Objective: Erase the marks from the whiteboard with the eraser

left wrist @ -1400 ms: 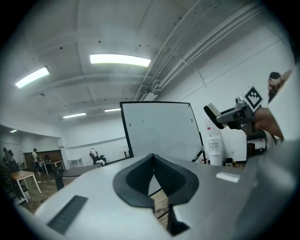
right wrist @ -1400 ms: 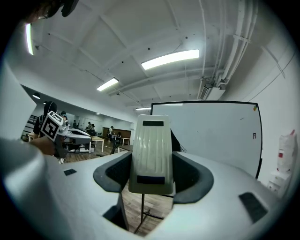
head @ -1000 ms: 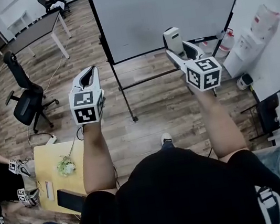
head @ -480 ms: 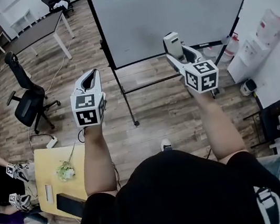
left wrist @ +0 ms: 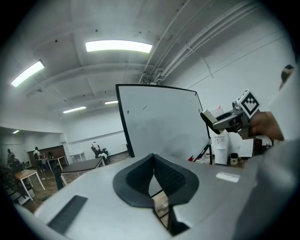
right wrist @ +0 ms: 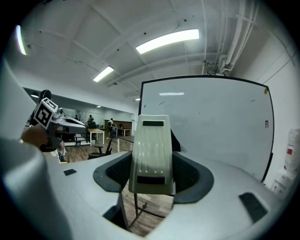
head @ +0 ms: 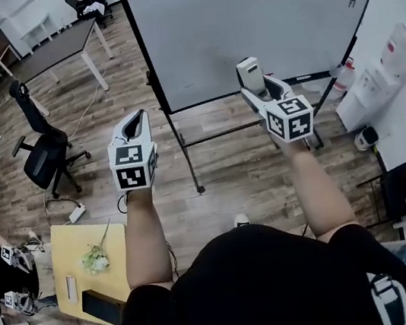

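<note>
Since the right tongs [head: 258,87] are clamped on the eraser [right wrist: 150,140] and the whiteboard [head: 255,10] is well ahead, I'd step in closer first, then press it flat over the small marks [right wrist: 266,124]. Left tongs [left wrist: 153,176] are closed and empty, so keep them clear.

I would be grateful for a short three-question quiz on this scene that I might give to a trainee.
1. Fill in: the jaws of the left gripper stand ___ at their tips, with nothing between them.
2. Which gripper holds the eraser? A) the left gripper B) the right gripper C) neither
3. True or false: the eraser is pressed against the whiteboard.

Key: 1 together; 2 B; 3 false. The right gripper view shows the board standing apart, beyond the eraser.
</note>
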Tool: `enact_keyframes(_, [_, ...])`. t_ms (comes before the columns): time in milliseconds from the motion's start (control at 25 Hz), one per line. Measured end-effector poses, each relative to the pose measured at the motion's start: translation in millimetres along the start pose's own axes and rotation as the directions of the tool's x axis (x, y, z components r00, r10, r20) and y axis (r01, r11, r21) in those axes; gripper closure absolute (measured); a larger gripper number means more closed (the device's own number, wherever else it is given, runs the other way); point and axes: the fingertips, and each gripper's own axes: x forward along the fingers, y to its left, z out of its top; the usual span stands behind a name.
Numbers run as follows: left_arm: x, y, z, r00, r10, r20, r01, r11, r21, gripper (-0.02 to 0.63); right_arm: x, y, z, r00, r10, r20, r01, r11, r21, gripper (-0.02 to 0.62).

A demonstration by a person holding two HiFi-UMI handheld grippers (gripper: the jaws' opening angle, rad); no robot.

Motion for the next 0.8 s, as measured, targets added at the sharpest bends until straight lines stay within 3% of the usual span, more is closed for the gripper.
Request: enact_keyframes(800, [83.5,3.3,2.0,0.998,0.043,-0.056,-0.042,0.999,0.007,0.595,78.1,-59.4,-13.9,0.998,0.064,-0.030,-0.064,0.998,0.003,0.344])
